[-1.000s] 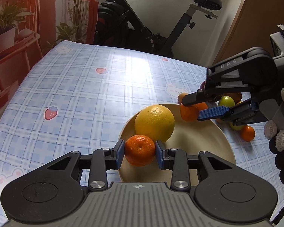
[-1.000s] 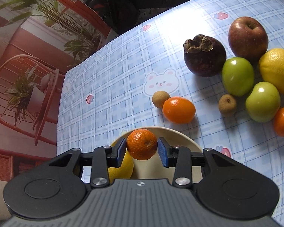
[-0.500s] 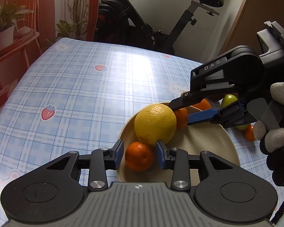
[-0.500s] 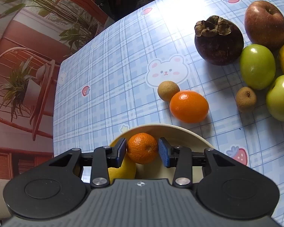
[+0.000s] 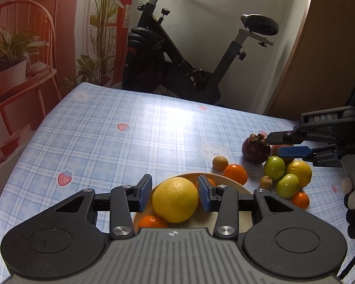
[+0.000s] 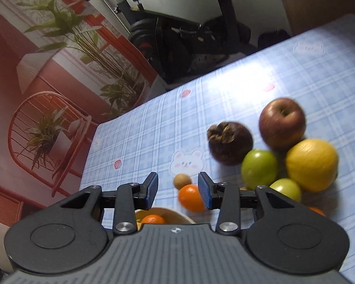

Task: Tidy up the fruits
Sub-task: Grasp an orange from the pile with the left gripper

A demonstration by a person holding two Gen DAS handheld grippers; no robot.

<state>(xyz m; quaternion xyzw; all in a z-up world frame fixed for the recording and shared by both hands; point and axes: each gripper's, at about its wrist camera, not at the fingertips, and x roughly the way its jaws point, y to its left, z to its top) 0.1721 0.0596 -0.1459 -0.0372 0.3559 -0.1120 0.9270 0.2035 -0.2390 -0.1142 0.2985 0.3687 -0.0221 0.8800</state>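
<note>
Plate (image 5: 234, 184), near edge of checked surface (image 5: 130, 146): holds yellow citrus (image 5: 175, 200) and two mandarins (image 5: 151, 221). Loose fruit pile (image 5: 281, 172) just beside it. Left gripper (image 5: 175, 195): jaws just opened, empty, above plate. Right gripper (image 6: 177, 190): jaws parted, empty, over pile.

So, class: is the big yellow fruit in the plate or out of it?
In. The yellow fruit sits on the plate beside a mandarin.

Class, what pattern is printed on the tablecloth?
The tablecloth is a pale blue-and-white check dotted with small strawberries and bear faces, shown best in the left wrist view.
</note>
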